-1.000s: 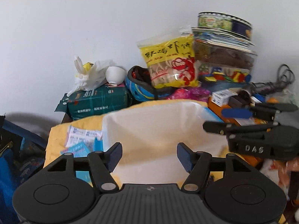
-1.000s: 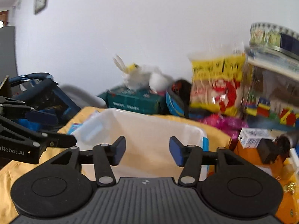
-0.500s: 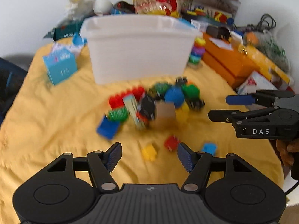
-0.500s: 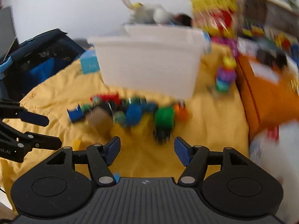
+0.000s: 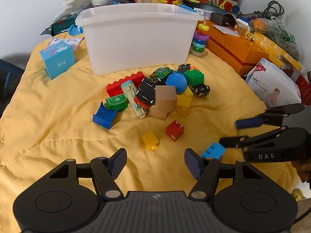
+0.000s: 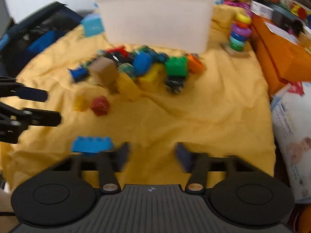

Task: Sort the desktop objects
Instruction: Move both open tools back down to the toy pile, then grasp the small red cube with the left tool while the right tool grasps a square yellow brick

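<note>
Yellow cloth: light-blue brick beside (touching, maybe) left claw

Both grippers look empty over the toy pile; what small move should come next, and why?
Probably lower the right gripper onto the light blue brick. It lies alone on the yellow cloth, nearest that open gripper, clear of the pile, with the white bin waiting behind.
</note>
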`<state>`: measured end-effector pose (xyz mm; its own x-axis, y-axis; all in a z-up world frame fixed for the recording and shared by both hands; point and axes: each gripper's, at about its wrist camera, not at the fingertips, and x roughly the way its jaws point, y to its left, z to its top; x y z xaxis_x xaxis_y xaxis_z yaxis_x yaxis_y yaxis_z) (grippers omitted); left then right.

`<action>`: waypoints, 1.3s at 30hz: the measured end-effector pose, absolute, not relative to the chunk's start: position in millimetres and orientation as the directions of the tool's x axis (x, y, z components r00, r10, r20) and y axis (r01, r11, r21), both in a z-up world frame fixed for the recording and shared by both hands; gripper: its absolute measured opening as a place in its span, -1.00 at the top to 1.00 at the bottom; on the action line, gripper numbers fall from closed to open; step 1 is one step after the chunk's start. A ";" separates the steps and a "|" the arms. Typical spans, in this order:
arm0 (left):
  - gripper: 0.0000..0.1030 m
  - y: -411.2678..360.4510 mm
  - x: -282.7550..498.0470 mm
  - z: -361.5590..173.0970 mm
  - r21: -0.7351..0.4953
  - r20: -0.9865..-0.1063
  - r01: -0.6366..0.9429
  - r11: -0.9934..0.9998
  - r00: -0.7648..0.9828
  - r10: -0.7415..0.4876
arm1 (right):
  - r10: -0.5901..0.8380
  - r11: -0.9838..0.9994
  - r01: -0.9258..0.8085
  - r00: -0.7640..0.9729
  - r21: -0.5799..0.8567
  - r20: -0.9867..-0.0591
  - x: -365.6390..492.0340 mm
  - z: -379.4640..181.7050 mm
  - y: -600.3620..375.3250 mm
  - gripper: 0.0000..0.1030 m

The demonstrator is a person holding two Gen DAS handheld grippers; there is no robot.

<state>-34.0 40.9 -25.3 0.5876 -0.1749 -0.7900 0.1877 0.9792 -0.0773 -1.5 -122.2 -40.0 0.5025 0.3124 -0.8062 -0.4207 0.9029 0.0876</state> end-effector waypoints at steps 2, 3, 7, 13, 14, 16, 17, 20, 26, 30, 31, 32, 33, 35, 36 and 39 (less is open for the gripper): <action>-0.34 41.9 -34.2 -23.4 -0.076 -0.782 0.191 0.979 0.597 -0.178 | 0.373 0.888 -0.440 0.518 0.135 -0.769 1.0 -27.2 -124.9 0.32; -0.33 41.1 -33.1 -23.0 -0.079 -0.781 0.198 0.977 0.597 -0.184 | 0.385 0.880 -0.455 0.517 0.135 -0.764 3.7 -23.1 -123.4 0.32; -0.18 28.2 -20.7 -23.2 -0.081 -0.763 0.284 0.955 0.599 -0.243 | 0.350 0.877 -0.477 0.563 0.051 -0.748 10.9 -16.0 -114.3 0.43; 0.22 -1.5 4.7 -47.4 0.012 -0.793 0.381 0.924 0.567 -0.224 | 0.331 0.864 -0.502 0.603 -0.023 -0.726 11.3 -11.8 -102.7 0.47; 0.30 -2.6 8.9 -53.0 0.016 -0.804 0.379 0.925 0.556 -0.214 | 0.333 0.864 -0.503 0.598 -0.018 -0.729 11.0 -12.7 -102.4 0.47; 0.47 -0.9 14.2 -59.9 -0.004 -0.809 0.379 0.925 0.542 -0.226 | 0.341 0.862 -0.506 0.588 -0.005 -0.734 9.9 -15.5 -102.7 0.47; 0.48 1.8 15.4 -60.7 -0.029 -0.809 0.372 0.928 0.536 -0.240 | 0.339 0.862 -0.507 0.585 -0.006 -0.736 9.2 -16.4 -102.0 0.47; 0.48 13.6 8.8 -52.6 -0.104 -0.806 0.338 0.935 0.523 -0.278 | 0.350 0.846 -0.533 0.587 -0.023 -0.730 6.8 -17.4 -96.9 0.47; 0.48 35.1 -24.7 -41.8 -0.134 -0.829 0.283 0.950 0.494 -0.264 | 0.350 0.762 -0.621 0.633 -0.183 -0.691 5.6 -25.5 -67.5 0.47; 0.48 42.3 -32.5 -49.8 -0.130 -0.843 0.240 0.962 0.483 -0.235 | 0.277 0.716 -0.631 0.650 -0.300 -0.708 13.4 -42.0 -45.4 0.43; 0.48 43.9 -34.0 -50.6 -0.132 -0.843 0.232 0.964 0.486 -0.232 | 0.261 0.707 -0.631 0.652 -0.319 -0.711 16.2 -46.9 -41.9 0.44; 0.48 45.1 -34.8 -50.3 -0.132 -0.841 0.227 0.965 0.490 -0.230 | 0.258 0.707 -0.633 0.646 -0.315 -0.718 19.3 -49.7 -42.4 0.47; 0.47 46.6 -36.4 -49.6 -0.129 -0.839 0.223 0.966 0.495 -0.226 | 0.262 0.719 -0.629 0.640 -0.297 -0.722 20.7 -49.2 -44.6 0.47; 0.47 46.6 -38.6 -48.9 -0.116 -0.835 0.220 0.969 0.506 -0.215 | 0.295 0.772 -0.610 0.592 -0.178 -0.750 24.2 -39.3 -56.0 0.47; 0.47 46.1 -40.0 -48.5 -0.107 -0.831 0.224 0.969 0.514 -0.211 | 0.331 0.807 -0.587 0.545 -0.068 -0.770 28.4 -34.2 -65.0 0.47; 0.47 42.6 -42.9 -50.1 -0.082 -0.828 0.232 0.969 0.525 -0.196 | 0.481 0.857 -0.394 0.377 0.333 -0.792 41.6 -31.4 -105.5 0.46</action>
<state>-42.9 42.6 -50.1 0.5247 -0.1956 -0.8285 0.2324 0.9692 -0.0816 41.6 -105.5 -31.4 0.3768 0.4809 -0.7917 -0.3943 0.8566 0.3327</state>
